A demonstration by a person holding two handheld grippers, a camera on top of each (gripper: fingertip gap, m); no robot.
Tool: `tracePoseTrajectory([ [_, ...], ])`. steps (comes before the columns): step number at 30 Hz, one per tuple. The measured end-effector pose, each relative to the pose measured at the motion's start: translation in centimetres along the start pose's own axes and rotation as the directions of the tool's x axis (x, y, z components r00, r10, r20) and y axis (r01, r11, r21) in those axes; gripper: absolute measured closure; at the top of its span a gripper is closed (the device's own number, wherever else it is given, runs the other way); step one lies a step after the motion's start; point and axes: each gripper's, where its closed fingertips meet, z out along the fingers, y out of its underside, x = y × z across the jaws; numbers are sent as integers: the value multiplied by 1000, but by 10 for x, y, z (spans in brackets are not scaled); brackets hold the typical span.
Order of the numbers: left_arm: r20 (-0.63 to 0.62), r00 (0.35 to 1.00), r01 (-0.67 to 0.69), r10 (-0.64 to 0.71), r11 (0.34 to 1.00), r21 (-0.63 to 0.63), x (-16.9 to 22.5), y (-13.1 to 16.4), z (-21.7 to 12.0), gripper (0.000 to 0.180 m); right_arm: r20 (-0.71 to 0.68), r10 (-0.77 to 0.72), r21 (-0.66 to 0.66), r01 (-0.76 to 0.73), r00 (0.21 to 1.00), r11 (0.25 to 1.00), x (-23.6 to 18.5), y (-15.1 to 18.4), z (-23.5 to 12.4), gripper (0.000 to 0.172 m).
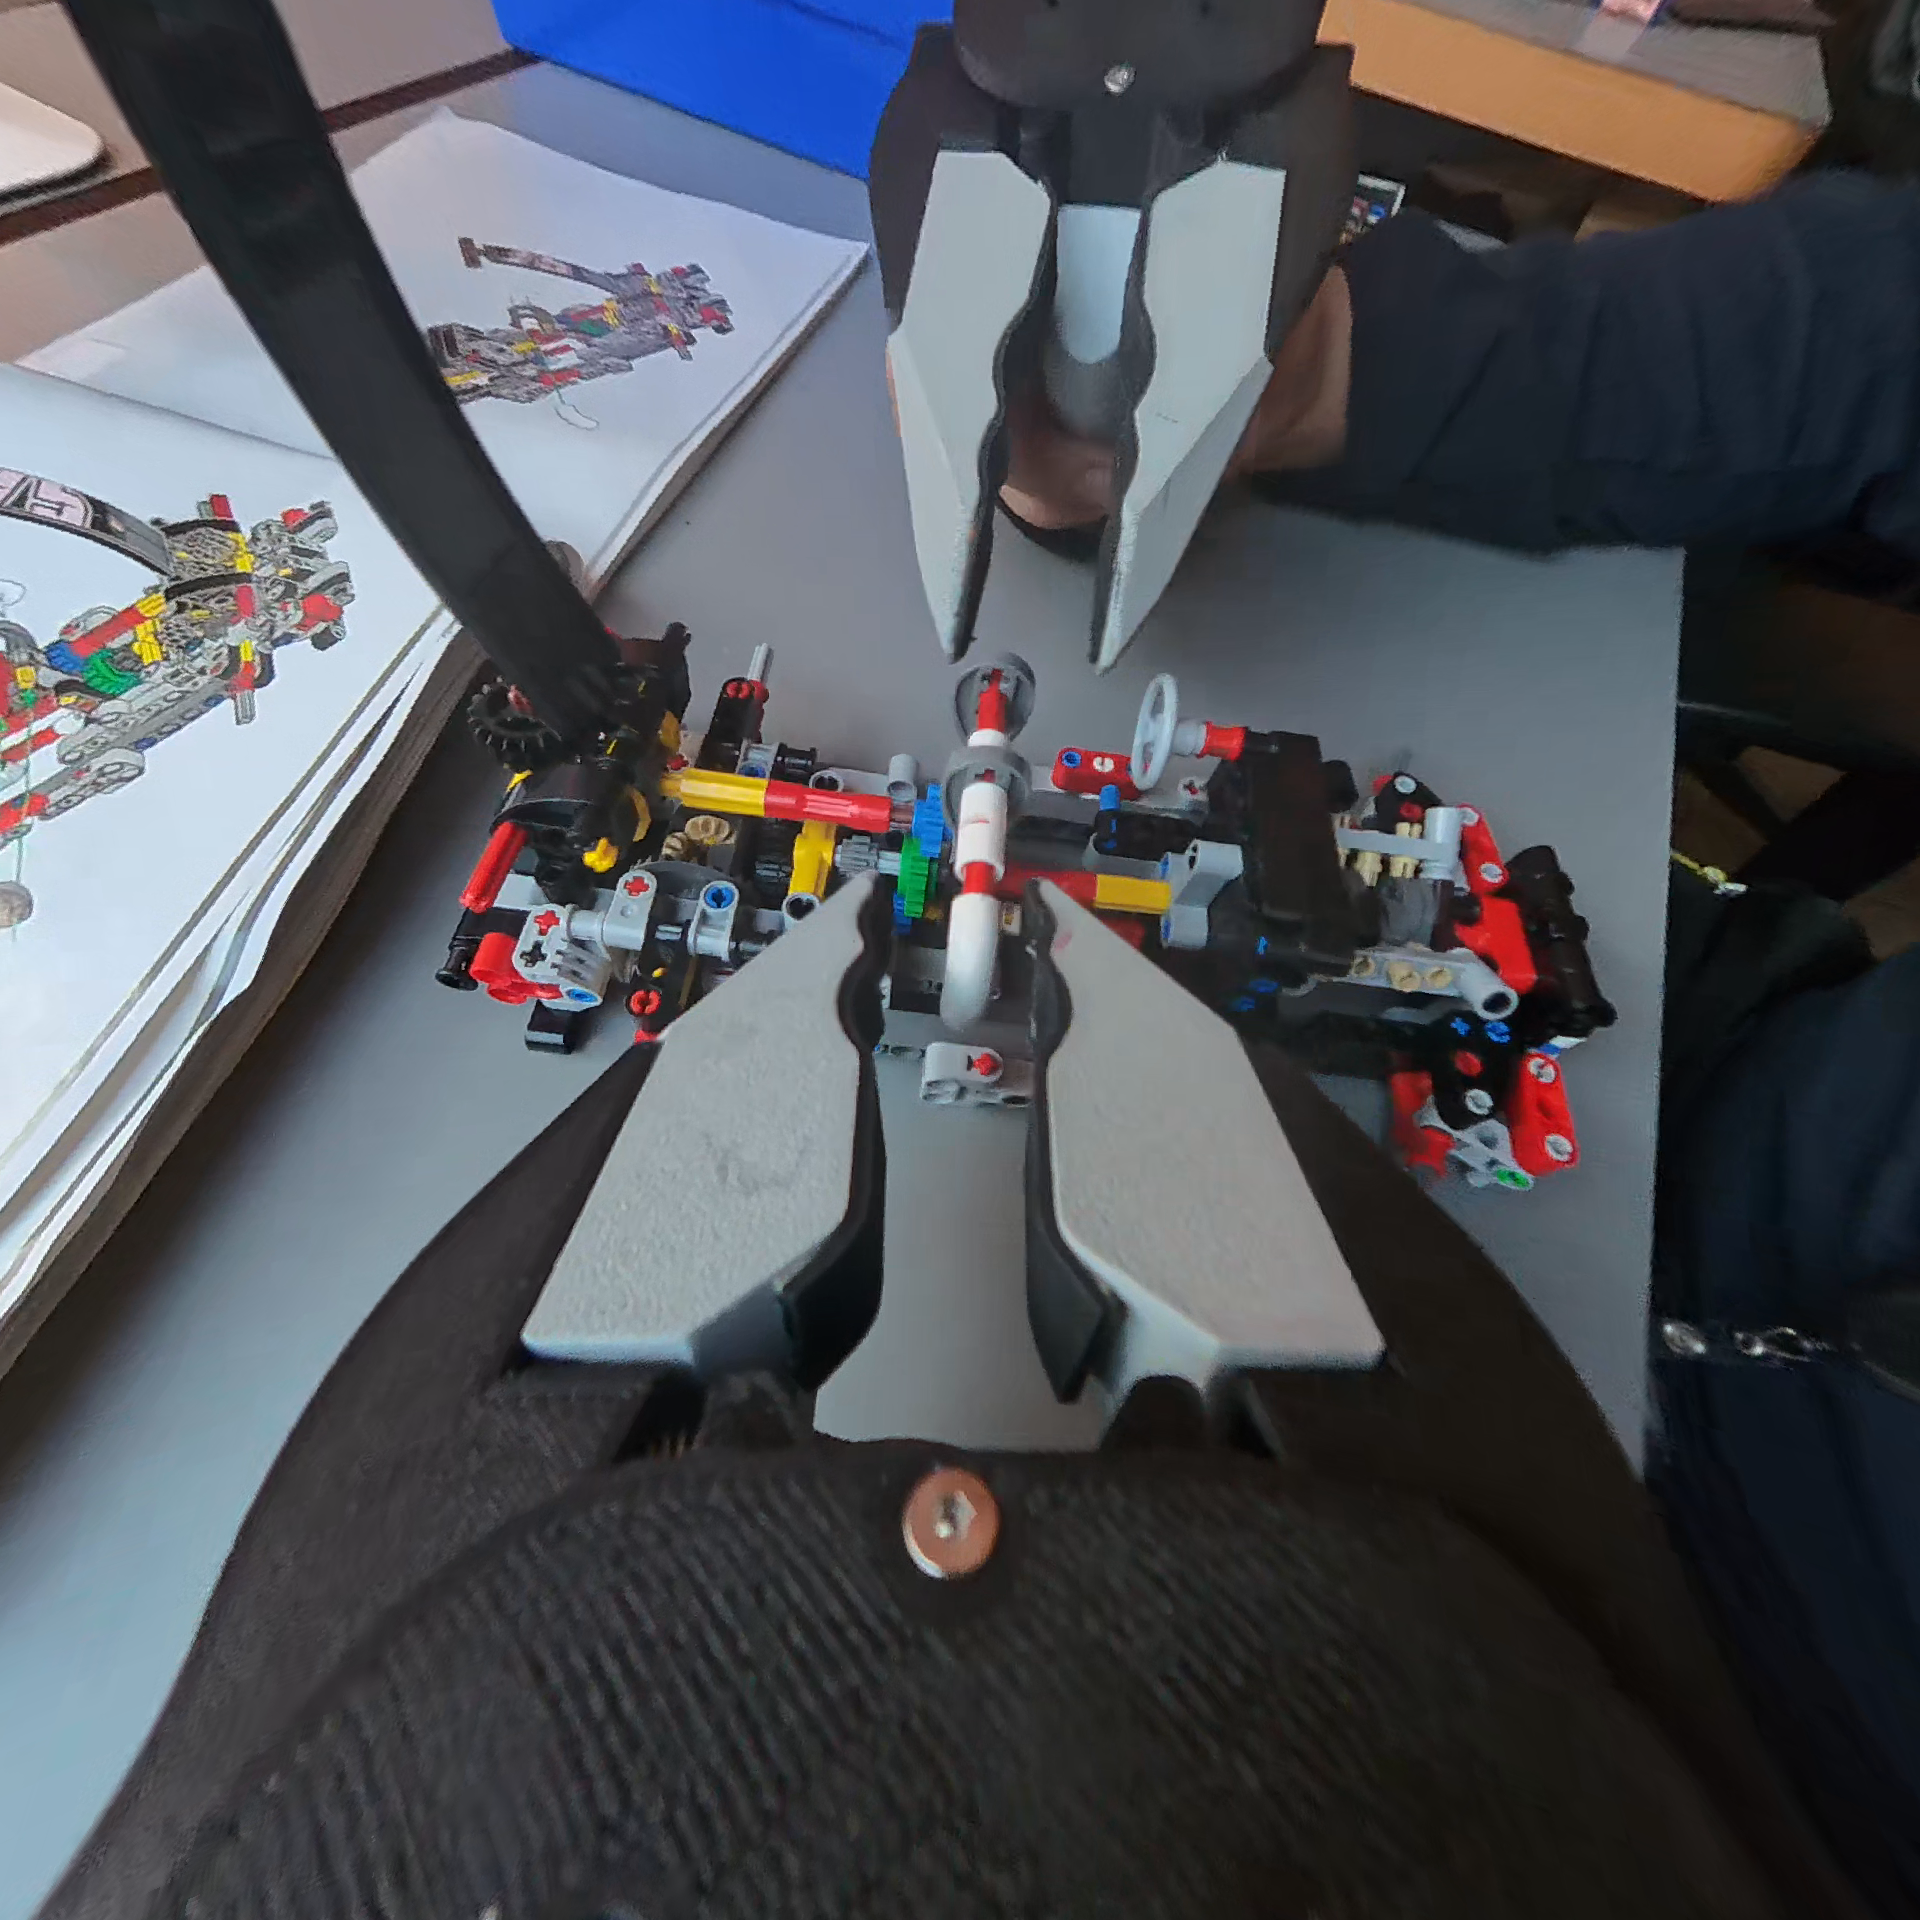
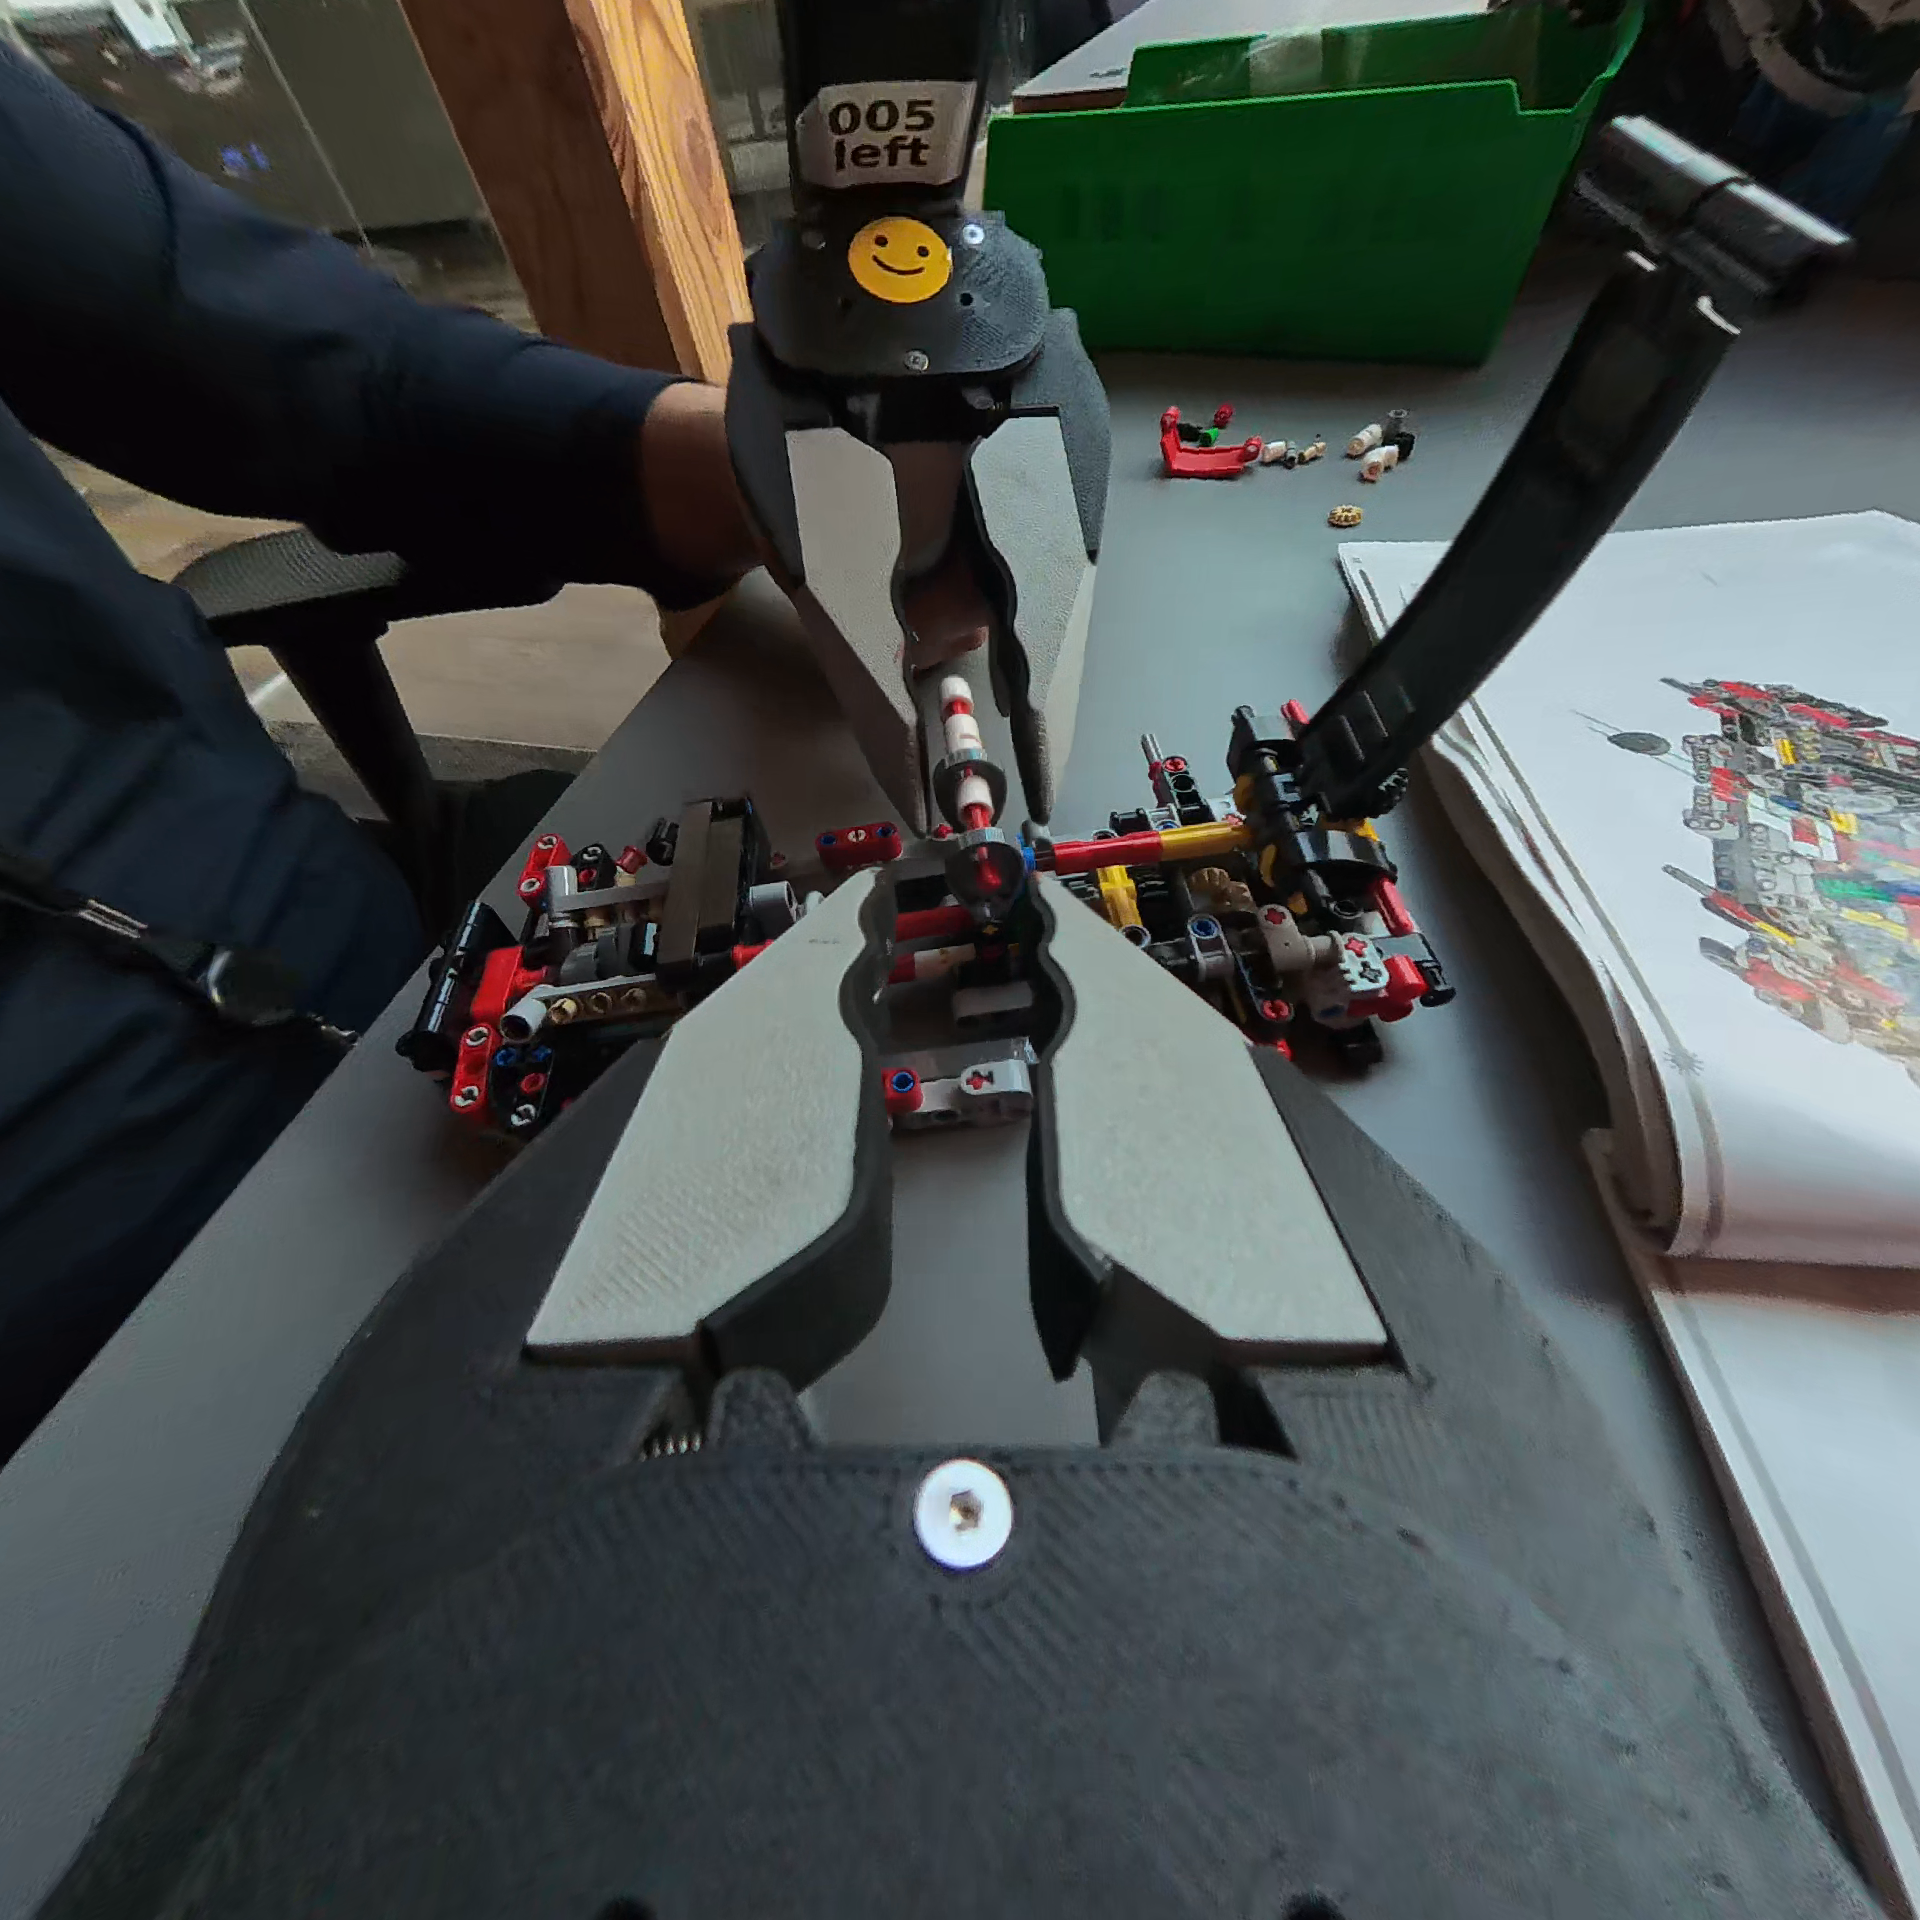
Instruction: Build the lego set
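Both pairs of tongs are standing partly open over the brick-built chassis (image 1: 997,894) lying lengthwise across the grey table (image 1: 1351,623). Left gripper (image 1: 951,894) is straddling the white-and-red rod (image 1: 977,831) without clearly pressing it; the rod is crossing the chassis, pointing toward the right gripper (image 1: 1023,655), which is gripping nothing.

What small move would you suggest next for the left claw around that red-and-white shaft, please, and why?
Probably close the left claw gently on the red-and-white shaft: the shaft lies between its pads with gaps either side, so nothing is gripped, while the right claw hovers open at the far end.
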Motion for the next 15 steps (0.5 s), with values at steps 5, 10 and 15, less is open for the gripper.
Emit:
tracePoseTrajectory([
  [5, -24, 999, -23, 24, 1000, 17, -1, -5, 3, 165, 17, -2, 5, 2, 1000, 1000, 3, -2, 2, 152],
  [10, -56, 998, -35, 37, 999, 39, 3, -9, 2, 174, 10, -35, -28, 35, 999, 999, 4, 1, 6, 156],
  [15, -16, 997, -70, 71, 997, 42, 2, -9, 1, 175, -10, -52, -31, 52, 999, 998, 5, 2, 7, 161],
])
